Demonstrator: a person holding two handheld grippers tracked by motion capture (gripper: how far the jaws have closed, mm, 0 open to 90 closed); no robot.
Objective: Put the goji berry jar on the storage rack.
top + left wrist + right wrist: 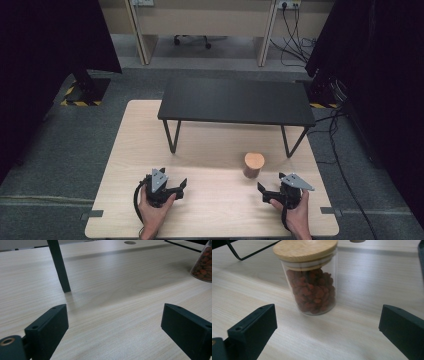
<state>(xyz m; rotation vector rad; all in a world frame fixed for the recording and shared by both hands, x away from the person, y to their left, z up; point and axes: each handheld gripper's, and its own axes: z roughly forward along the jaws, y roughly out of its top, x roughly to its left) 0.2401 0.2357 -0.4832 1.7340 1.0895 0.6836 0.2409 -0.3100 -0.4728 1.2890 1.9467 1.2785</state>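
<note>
The jar of red-brown bits is standing upright in the middle of my right gripper view, lid on top, so I am pointing my right gripper straight at it. Its jaws are spread wide with nothing between them, ready to fit around the glass. My left gripper is resting at the lower left of the high view, jaws spread too, waiting near the little black table.

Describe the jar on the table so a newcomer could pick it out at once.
On the light wooden table, look in front of the low black metal shelf, toward its right leg. There stands a small clear glass jar with a round wooden lid, holding reddish-brown pieces, just ahead of the right gripper.
</note>
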